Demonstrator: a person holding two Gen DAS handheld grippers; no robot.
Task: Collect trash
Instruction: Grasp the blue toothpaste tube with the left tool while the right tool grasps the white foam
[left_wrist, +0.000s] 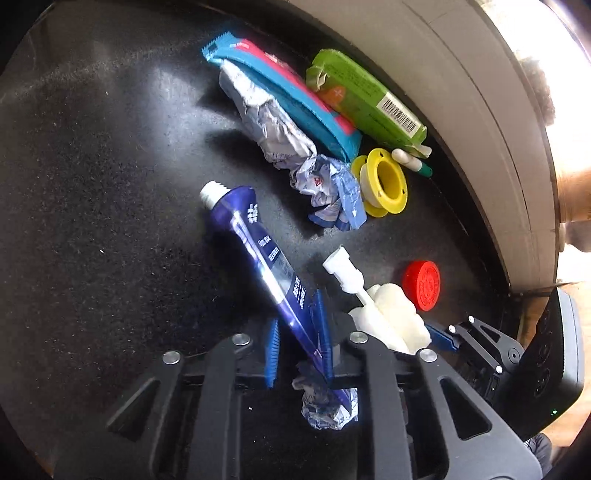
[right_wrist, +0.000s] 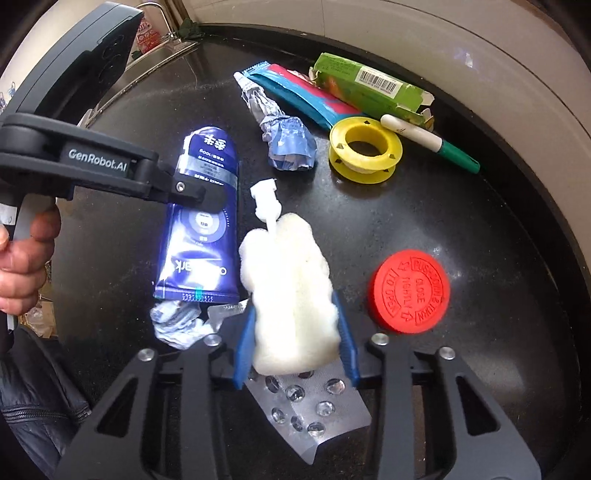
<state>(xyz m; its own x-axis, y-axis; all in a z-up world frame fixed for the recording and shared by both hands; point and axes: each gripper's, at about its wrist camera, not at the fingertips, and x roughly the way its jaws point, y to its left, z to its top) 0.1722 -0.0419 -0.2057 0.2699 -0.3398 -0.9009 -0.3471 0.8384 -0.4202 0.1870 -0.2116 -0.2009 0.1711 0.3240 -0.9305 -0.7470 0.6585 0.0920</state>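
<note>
On a black counter (left_wrist: 92, 184) lies a dark blue tube (left_wrist: 258, 251) with a white neck. My left gripper (left_wrist: 297, 338) has its blue fingers on either side of the tube's flat end, closed on it. The tube also shows in the right wrist view (right_wrist: 203, 221), with the left gripper's finger (right_wrist: 184, 188) across it. My right gripper (right_wrist: 297, 339) is shut on a white foam lump (right_wrist: 291, 288) with a white plastic nozzle (right_wrist: 266, 203). The lump also shows in the left wrist view (left_wrist: 395, 317).
A red cap (right_wrist: 408, 291), a yellow spool (right_wrist: 364, 147), a green-white pen (right_wrist: 432, 142), a green carton (right_wrist: 369, 88), a blue-pink wrapper (right_wrist: 306, 92), crumpled foil tubes (right_wrist: 284, 136) and a blister pack (right_wrist: 310, 410) lie on the counter. A light wall edge (left_wrist: 480, 110) borders it.
</note>
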